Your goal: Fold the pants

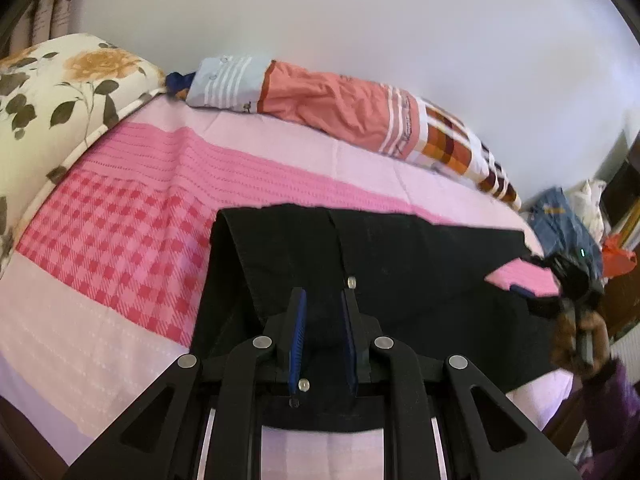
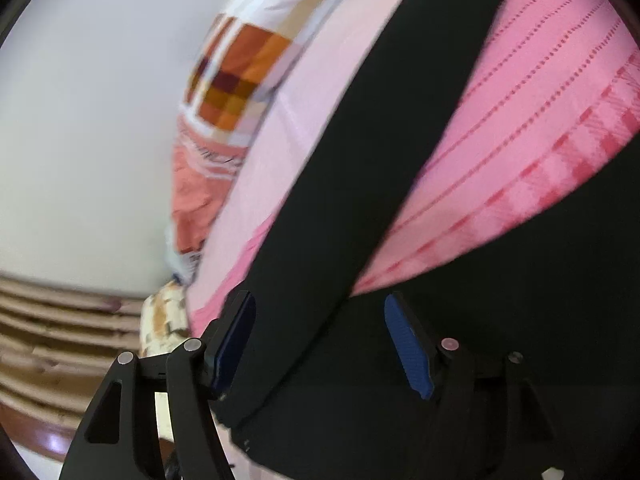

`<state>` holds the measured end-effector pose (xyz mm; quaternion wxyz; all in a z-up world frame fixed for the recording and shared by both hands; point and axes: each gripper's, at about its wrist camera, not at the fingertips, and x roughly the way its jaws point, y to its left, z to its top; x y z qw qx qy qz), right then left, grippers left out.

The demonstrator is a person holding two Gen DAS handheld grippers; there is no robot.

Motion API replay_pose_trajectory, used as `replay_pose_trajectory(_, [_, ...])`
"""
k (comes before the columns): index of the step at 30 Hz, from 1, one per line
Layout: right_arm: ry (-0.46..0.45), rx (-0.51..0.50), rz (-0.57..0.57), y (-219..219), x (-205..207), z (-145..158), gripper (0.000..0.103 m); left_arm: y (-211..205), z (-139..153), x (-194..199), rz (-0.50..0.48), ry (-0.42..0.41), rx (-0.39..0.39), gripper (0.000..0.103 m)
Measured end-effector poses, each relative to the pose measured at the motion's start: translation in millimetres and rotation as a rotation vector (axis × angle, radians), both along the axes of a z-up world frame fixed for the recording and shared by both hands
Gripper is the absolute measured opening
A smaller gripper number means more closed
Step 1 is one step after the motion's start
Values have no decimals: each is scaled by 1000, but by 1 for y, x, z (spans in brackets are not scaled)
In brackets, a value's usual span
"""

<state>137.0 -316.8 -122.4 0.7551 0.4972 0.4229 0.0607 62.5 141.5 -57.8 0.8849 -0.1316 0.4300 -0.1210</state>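
Black pants (image 1: 420, 248) lie spread on a pink bed cover (image 1: 120, 220). My left gripper (image 1: 323, 294) is shut on a raised fold of the pants at their near edge, with black cloth between its blue pads. At the right end of the pants, a hand in a purple sleeve holds my right gripper (image 1: 528, 290). In the right wrist view my right gripper (image 2: 318, 300) stands wide open. A strip of the black pants (image 2: 360, 140) runs between its blue pads (image 2: 408, 348) without either pad pressing on it.
A floral pillow (image 1: 60, 92) sits at the bed's left end. A rolled orange and checked blanket (image 1: 340, 100) lies along the white wall at the back. Clothes and bags (image 1: 560, 220) pile up past the bed's right end.
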Motion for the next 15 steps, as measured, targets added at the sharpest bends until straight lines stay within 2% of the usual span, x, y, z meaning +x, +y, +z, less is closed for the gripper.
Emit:
replay_pose_trajectory(4, [17,38,-25,-9,15,-18,65,-6,-23,-4,-17,90,-56,18])
replay_pose_trajectory(6, [15,54,-28,-8,24,-25,60,-5,-32,-8,-10,120,-106,19])
replay_pose_trajectory(8, [12,58,-25,-6,31,-27,50,-2,-41,-12,2,152,-180,19])
replay_pose_trajectory(11, [14,69,-20,-2,41,-30,43,-1,-51,-15,6,188,-281,20])
replay_pose_trajectory(12, [16,80,-22,-2,42,-31,38,-1,-52,-15,7,193,-297,22])
replay_pose_trajectory(14, [32,66,-11,1,43,-31,12,-4,-55,-13,8,216,-318,28])
replay_pose_trajectory(15, [30,55,-10,2,40,-30,10,-4,-56,-12,15,228,-326,34])
